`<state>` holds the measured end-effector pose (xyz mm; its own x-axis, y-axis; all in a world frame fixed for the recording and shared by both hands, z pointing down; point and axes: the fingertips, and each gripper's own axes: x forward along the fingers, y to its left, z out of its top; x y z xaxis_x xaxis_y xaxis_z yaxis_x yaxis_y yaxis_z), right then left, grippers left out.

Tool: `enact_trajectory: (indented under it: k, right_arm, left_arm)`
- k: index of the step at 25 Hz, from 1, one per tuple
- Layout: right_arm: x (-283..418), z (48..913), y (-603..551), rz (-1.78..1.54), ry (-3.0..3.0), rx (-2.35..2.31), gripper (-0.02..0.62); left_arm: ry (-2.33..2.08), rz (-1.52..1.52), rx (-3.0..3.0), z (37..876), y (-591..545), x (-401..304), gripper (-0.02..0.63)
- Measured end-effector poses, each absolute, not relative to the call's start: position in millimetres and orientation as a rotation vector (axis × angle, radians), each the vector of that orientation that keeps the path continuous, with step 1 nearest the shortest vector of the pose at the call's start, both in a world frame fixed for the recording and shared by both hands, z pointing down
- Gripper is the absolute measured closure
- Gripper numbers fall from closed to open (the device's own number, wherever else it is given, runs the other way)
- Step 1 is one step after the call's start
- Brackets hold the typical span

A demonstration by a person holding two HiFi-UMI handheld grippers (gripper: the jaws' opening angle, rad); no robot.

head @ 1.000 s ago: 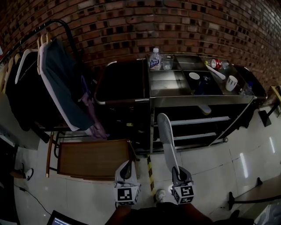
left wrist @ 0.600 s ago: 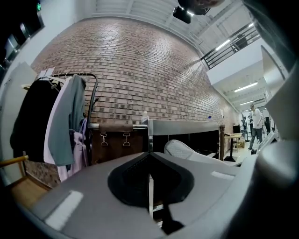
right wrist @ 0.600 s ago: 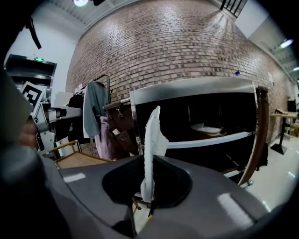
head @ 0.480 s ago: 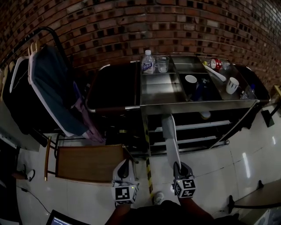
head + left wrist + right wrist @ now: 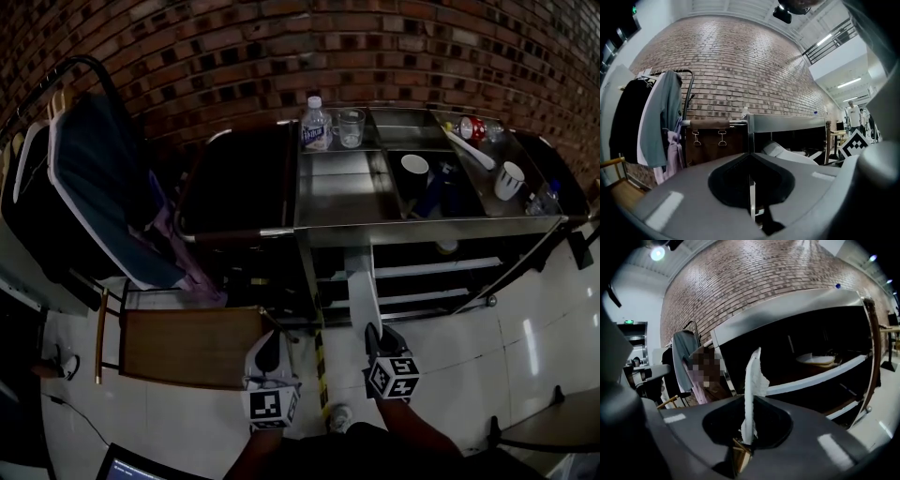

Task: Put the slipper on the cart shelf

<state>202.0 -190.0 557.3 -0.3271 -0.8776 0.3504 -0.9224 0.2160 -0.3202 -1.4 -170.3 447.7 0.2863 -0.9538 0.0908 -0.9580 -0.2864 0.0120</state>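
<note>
My right gripper point(image 5: 372, 334) is shut on the heel end of a white slipper point(image 5: 360, 286). The slipper points away from me, and its toe reaches the front of the steel cart point(image 5: 342, 190), just under the top's edge and in front of the shelves point(image 5: 427, 269). In the right gripper view the slipper point(image 5: 751, 385) stands edge-on between the jaws of the right gripper point(image 5: 746, 430). A second pale slipper point(image 5: 816, 359) lies on a shelf. My left gripper point(image 5: 271, 347) hangs to the left, jaws closed together on nothing point(image 5: 750, 187).
A water bottle point(image 5: 314, 124), a glass point(image 5: 351, 128), cups point(image 5: 414, 165) and a can stand in the cart's top trays. A dark bag point(image 5: 239, 183) hangs at the cart's left end. A clothes rack point(image 5: 89, 187) and a wooden chair point(image 5: 187, 342) stand to the left.
Both grippers have moved toward the cart. The slipper's toe has gone from well short of the cart to its shelf front, and the slipper has rolled more onto its edge.
</note>
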Motion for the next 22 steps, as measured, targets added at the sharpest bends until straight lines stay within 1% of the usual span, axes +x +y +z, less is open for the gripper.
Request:
enact_trajectory:
  k: [8,13,22]
  right_arm:
    - [202.8,559.0,-240.8,0.953,-2.43,1.78,0.561]
    - [193.9,564.8,-260.9,1.078,-2.481,1.748,0.56]
    - [197.8,578.8,-297.2,1.367,-2.525,1.745,0.56]
  left_arm:
    - [-1.837,0.105,2.445,448.5,-173.3,8.7,0.592]
    - [-1.853,0.129,2.435,455.8,-170.9,8.9,0.592]
    - [-1.885,0.178,2.364,466.0,-164.0,1.5,0.592]
